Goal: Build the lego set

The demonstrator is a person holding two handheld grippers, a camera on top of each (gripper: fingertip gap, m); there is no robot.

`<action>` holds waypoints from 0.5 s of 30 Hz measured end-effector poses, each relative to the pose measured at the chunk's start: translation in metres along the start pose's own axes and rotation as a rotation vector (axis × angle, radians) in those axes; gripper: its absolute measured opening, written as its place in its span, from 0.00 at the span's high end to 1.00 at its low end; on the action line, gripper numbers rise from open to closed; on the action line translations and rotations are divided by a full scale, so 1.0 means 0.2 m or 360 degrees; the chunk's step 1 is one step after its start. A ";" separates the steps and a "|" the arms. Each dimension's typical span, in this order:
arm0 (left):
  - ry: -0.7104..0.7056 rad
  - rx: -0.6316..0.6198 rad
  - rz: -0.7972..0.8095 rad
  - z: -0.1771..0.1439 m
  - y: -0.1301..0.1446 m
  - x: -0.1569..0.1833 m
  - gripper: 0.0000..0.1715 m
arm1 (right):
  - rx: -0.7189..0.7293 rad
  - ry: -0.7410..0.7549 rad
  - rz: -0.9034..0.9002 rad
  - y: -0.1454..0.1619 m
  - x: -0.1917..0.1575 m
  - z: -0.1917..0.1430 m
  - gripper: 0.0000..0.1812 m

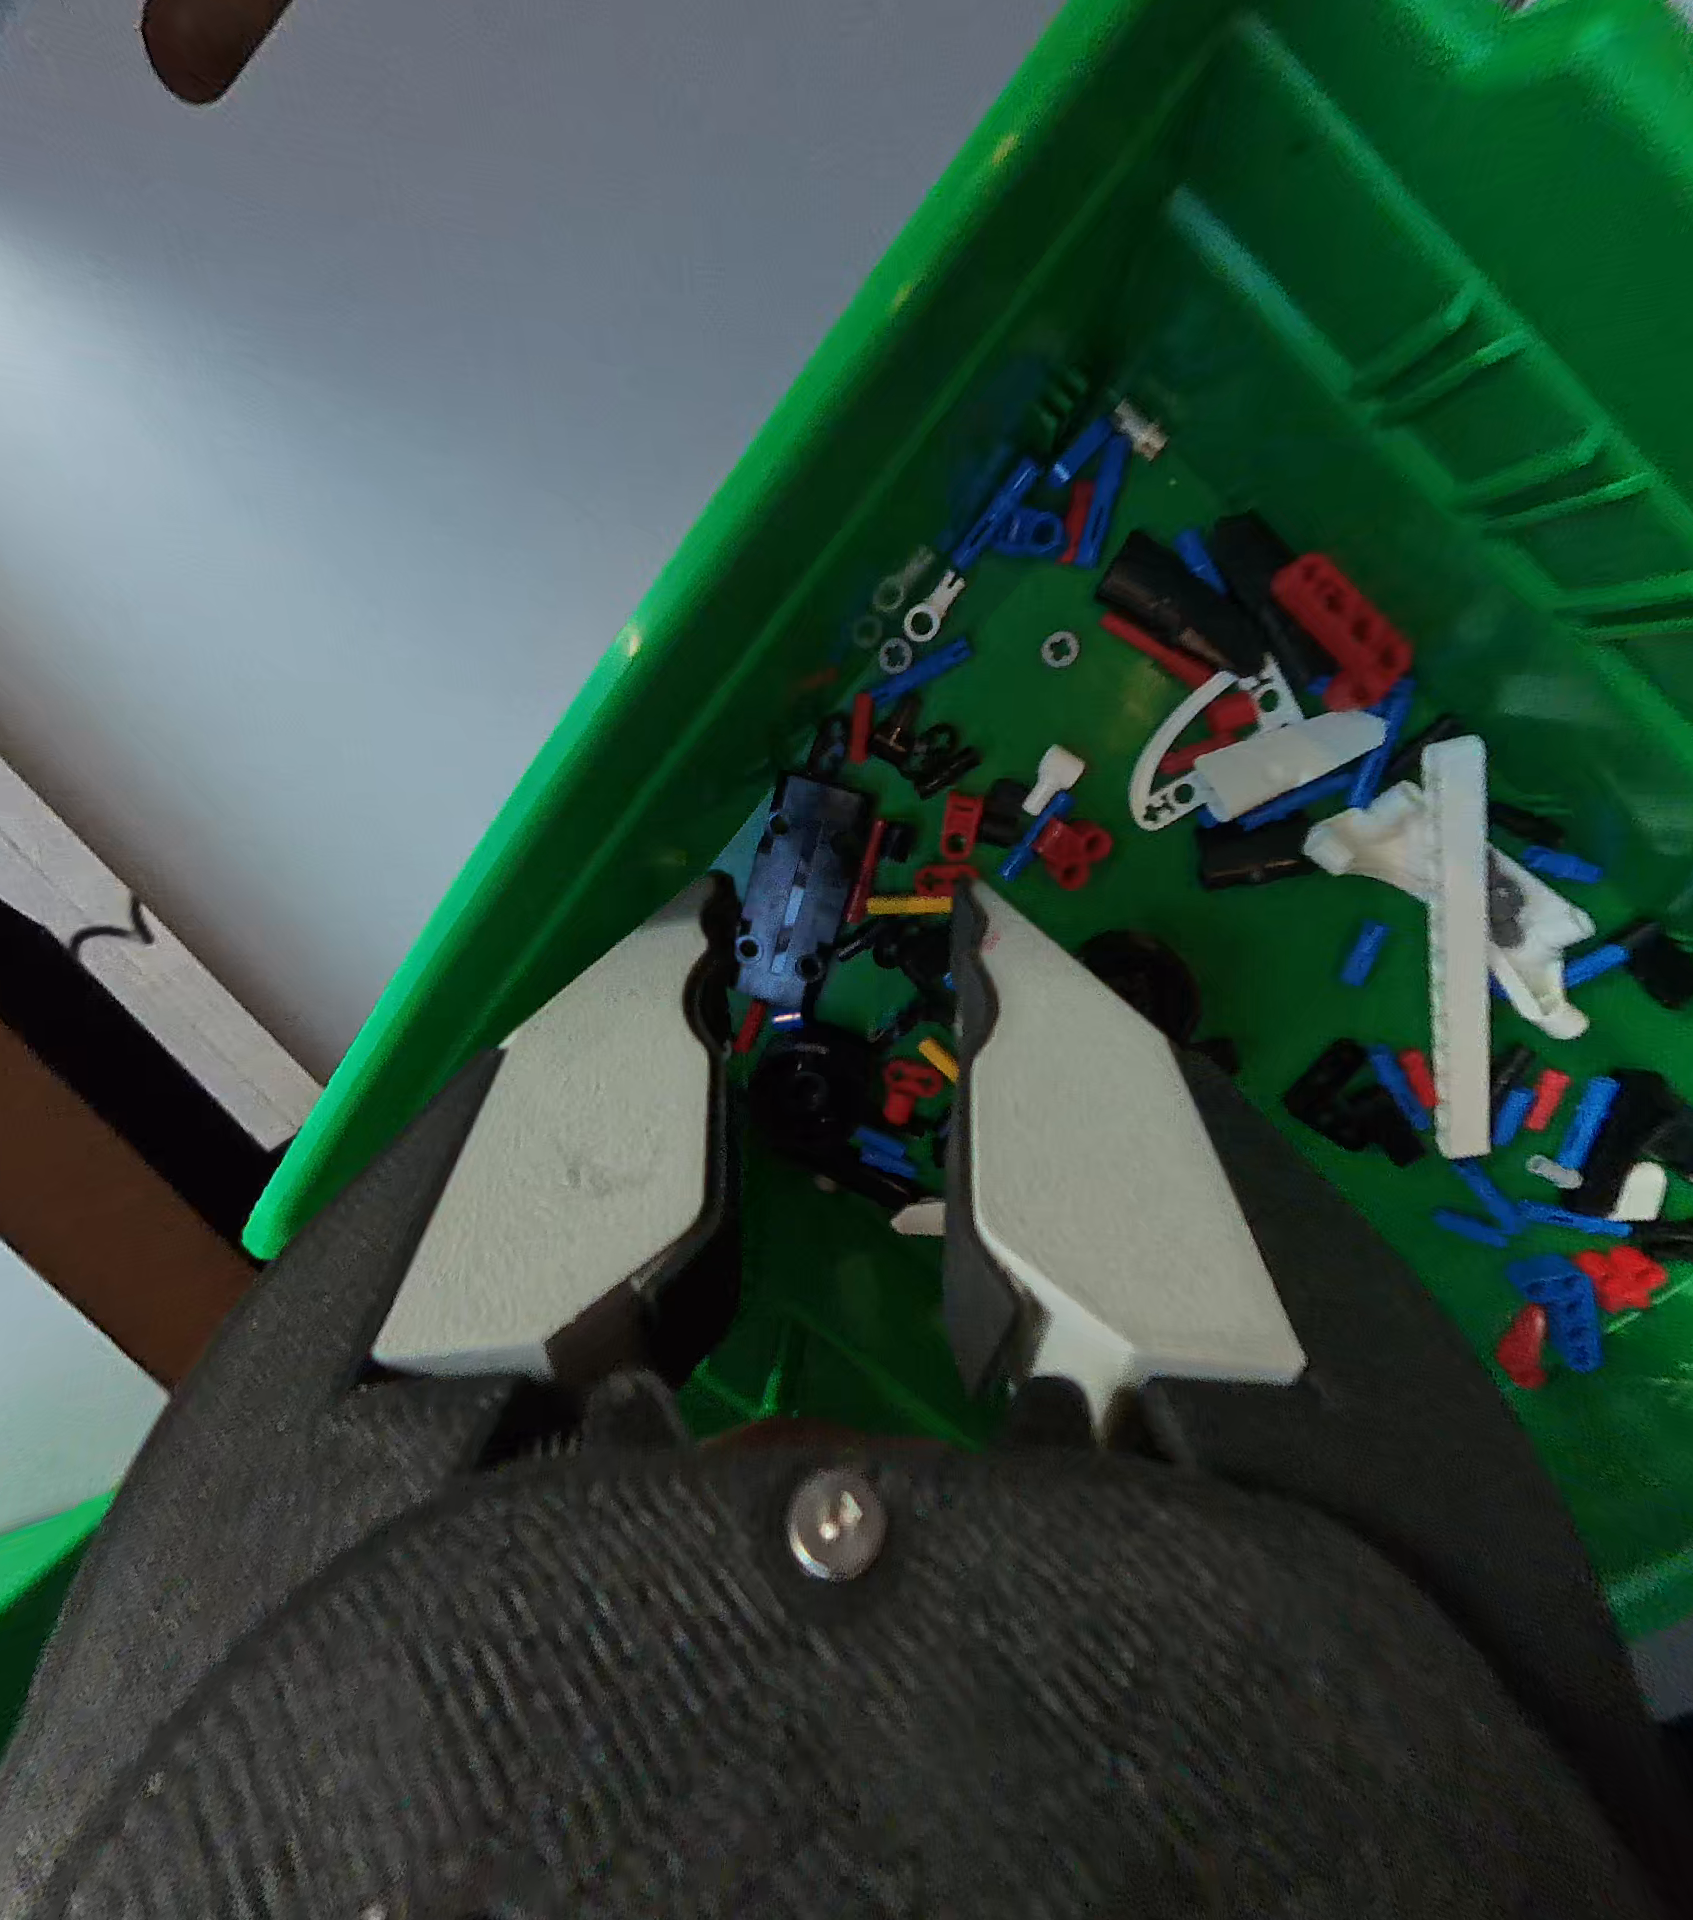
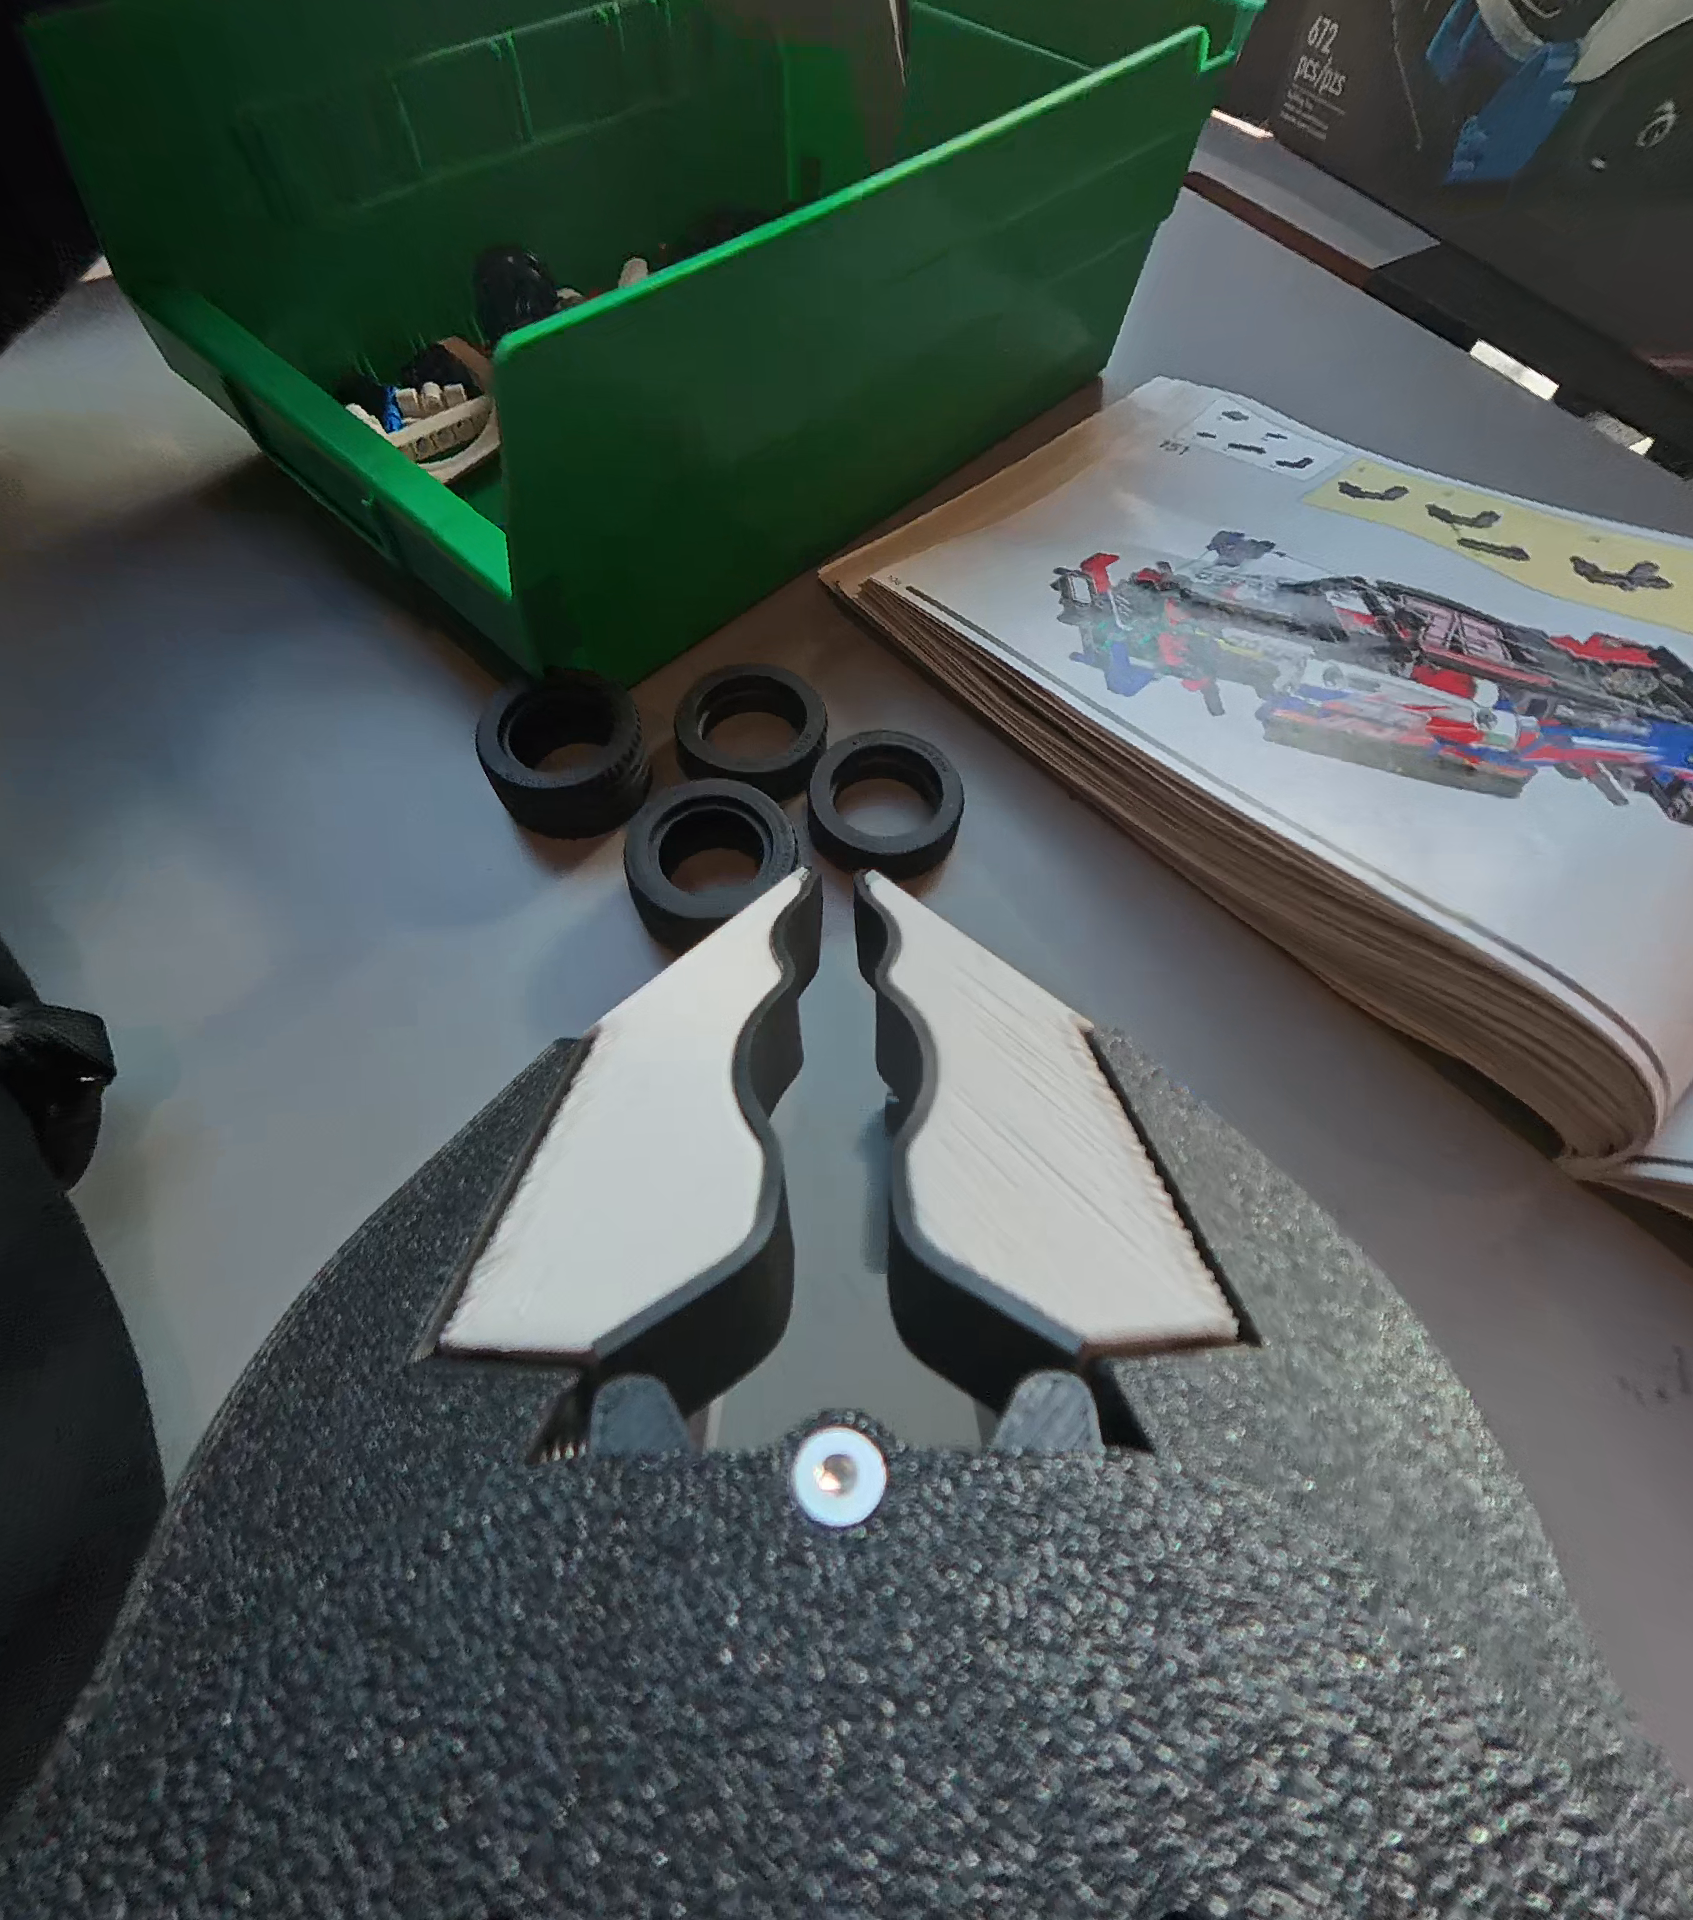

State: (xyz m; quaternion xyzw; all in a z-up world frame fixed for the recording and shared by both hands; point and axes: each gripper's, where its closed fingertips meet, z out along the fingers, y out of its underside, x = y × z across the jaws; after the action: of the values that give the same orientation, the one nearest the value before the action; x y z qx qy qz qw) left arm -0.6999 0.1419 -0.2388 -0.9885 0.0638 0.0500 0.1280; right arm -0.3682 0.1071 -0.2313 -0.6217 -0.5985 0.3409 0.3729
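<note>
Both views are bright enough to read, but soft. In the left wrist view motion blur smears the glossy green plastic bin (image 1: 1444, 416) and the small loose bricks inside it; the pale grey worktop (image 1: 302, 416) shows a broad, washed-out sheen. In the right wrist view light falls from the upper right, glaring on the open paper instruction booklet (image 2: 1341, 779); the left edge sinks into black shadow. Straight lines bow towards both frames' edges.

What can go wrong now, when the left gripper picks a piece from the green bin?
The left gripper is open over a crowded corner of the green bin, so it may pinch several small pieces at once, or catch the dark blue block instead. The right gripper sits close to the four black tyres and might knock them.
</note>
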 end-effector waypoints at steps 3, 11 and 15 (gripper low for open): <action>-0.0032 -0.0052 0.0016 0.04 0.04 -0.01 0.72 | 0.0016 0.0003 -0.0064 -0.09 -0.01 0.02 0.97; 0.0064 0.0098 0.0076 -0.07 -0.02 0.03 0.69 | 0.0077 -0.0166 -0.0049 -0.48 -0.04 0.25 0.92; -0.0002 0.0028 0.0101 -0.06 0.04 -0.01 0.69 | 0.0079 -0.0262 -0.0080 -0.60 -0.11 0.35 0.90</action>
State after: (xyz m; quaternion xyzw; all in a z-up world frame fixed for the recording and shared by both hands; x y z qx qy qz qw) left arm -0.7009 0.1319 -0.2288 -0.9847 0.0956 0.0540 0.1350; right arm -0.4898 0.0898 -0.1608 -0.5669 -0.6340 0.3960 0.3462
